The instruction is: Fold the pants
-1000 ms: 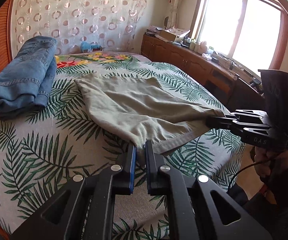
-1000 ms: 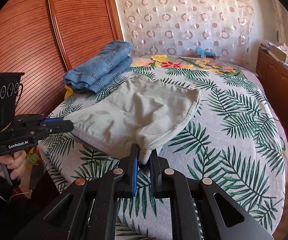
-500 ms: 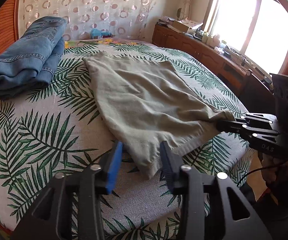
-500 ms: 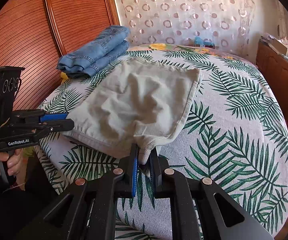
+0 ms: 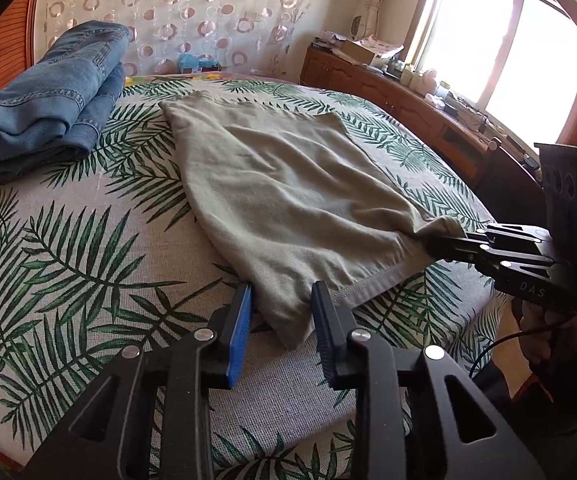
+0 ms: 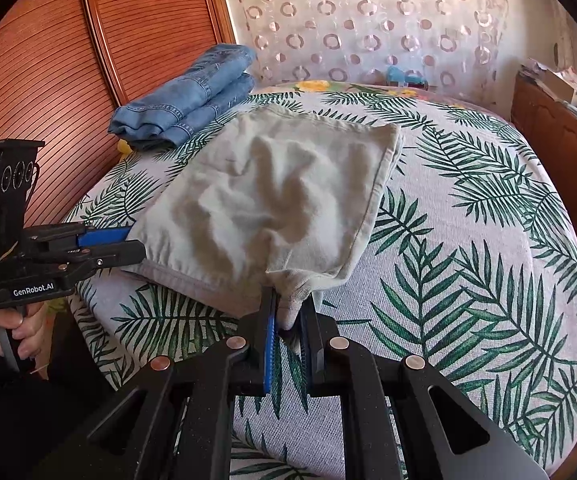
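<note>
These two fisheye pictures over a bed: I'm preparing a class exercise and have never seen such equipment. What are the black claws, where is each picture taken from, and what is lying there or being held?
There is no robot here: a person holds a two-finger gripper in each hand, each carrying a forward-looking camera. One picture looks along the left gripper, the other along the right gripper. On the leaf-print bedspread lie grey-green pants, folded over, and folded blue jeans by the headboard. The right gripper pinches one near corner of the pants. The left gripper's jaws are closing around the other corner, not yet pressing it.
</note>
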Demonstrator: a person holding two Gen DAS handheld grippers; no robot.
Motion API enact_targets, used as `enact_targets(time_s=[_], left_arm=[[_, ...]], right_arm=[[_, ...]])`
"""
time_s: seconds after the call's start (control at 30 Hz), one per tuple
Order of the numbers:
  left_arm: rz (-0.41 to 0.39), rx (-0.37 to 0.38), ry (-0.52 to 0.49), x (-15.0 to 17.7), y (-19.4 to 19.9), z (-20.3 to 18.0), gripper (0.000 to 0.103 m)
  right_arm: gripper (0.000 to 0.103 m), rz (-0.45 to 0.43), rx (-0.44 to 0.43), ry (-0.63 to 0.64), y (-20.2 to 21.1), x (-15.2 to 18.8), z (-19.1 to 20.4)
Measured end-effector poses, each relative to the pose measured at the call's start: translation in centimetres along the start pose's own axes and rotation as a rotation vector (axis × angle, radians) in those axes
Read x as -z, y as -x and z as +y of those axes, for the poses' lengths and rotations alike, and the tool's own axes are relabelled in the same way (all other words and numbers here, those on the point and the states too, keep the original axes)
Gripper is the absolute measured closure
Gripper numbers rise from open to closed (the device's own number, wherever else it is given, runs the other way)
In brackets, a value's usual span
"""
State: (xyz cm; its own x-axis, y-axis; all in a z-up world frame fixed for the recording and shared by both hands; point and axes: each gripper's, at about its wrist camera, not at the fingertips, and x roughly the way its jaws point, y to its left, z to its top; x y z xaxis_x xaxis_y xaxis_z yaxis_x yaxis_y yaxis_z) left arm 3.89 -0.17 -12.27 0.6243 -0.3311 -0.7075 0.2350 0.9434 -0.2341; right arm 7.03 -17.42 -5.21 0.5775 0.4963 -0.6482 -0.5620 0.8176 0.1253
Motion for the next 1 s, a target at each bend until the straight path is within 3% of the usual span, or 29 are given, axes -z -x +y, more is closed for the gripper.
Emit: enact_targets(time_s=[0.17, 0.33, 0.4, 1.0], left_arm=[[0.003, 0.006, 0.007, 0.2, -0.3, 0.0, 0.073], [-0.004, 0.033, -0.006, 0.2, -0.2, -0.3, 0.091], [-0.011, 0.033, -0.015, 0.1, 0.1, -0.5, 0.093], [-0.168, 0.083, -0.050, -2.8, 6.6, -1.6, 0.093]], right_arm=[[0.093, -0.001, -0.003, -0.004, 0.1, 0.0, -0.1], [0.093, -0.004, -0.006, -0.007, 0.2, 0.1, -0.2], [0.093, -0.006, -0.007, -0.005, 0.2, 0.0, -0.1], [0.093, -0.121, -0.041, 0.012, 5.3, -1.9, 0.5]])
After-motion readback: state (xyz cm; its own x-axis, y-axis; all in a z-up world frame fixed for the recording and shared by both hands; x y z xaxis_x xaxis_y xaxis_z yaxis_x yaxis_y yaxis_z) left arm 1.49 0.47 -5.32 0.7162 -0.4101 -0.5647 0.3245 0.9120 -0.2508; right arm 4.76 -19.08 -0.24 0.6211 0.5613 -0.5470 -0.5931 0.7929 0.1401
